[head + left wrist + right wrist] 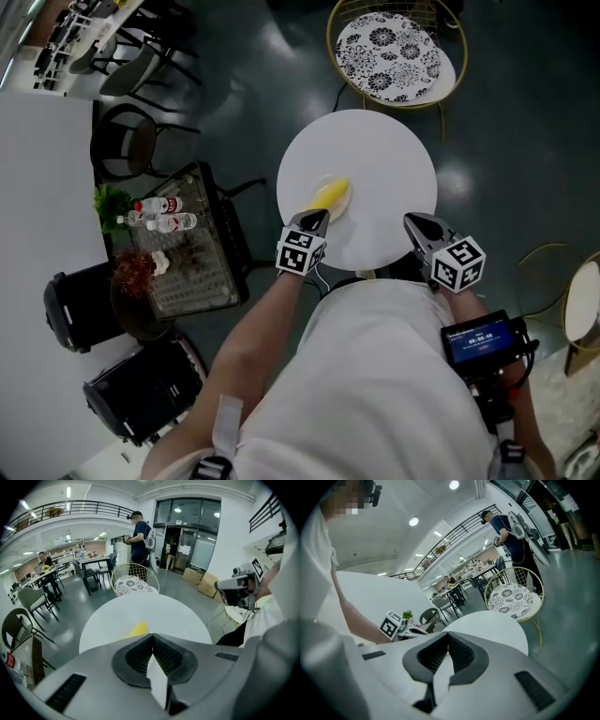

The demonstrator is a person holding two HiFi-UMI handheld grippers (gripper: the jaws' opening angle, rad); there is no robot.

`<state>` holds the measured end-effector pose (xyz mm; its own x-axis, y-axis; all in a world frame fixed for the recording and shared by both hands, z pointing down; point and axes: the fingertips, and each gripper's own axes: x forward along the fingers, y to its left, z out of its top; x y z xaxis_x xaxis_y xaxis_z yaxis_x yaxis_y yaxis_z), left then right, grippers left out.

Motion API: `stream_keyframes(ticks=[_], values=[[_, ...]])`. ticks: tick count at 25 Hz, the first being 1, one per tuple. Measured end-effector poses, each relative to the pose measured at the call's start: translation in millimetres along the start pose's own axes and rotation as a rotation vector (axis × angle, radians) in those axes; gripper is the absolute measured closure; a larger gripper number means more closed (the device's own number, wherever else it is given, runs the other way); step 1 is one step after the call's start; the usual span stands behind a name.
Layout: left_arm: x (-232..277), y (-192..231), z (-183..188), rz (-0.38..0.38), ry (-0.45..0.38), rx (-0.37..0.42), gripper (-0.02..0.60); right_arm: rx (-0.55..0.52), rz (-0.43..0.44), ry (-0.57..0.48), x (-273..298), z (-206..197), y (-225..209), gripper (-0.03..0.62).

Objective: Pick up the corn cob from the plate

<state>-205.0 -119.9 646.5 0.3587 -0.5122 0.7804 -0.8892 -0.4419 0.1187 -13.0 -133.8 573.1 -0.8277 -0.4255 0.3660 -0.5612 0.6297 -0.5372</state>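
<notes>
Presently: corn cob (330,195), yellow, lying on a plate (344,208) left of centre on the round white table (375,155). Left gripper (317,217): jaws pressed together, empty, at the table's near edge, just beside the cob. Right gripper (413,221): jaws together, empty, at the table's near right edge. Bottles (167,214) left of the table: red labels, unreadable.

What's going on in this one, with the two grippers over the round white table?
A person holds a gripper in each hand over a round white table. A yellow corn cob lies on a small plate on the table, not yet picked up. The left gripper hovers just short of the corn cob, jaws together and empty. The right gripper hangs at the table's near edge, away from the plate, also shut and holding nothing.
</notes>
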Motion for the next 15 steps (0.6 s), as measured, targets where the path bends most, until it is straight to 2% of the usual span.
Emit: stream_keyframes(ticks=[8,15], values=[[13.4,18.5,-5.9,-0.001,0.070,0.022,0.572,0.003,-0.008,0.004,7.8,2.6,-1.4,0.585],[26.9,30.4,-11.4,-0.035,0.134,0.027,0.572,0.013,-0.015,0.010,13.1,2.4,-1.9,0.585]])
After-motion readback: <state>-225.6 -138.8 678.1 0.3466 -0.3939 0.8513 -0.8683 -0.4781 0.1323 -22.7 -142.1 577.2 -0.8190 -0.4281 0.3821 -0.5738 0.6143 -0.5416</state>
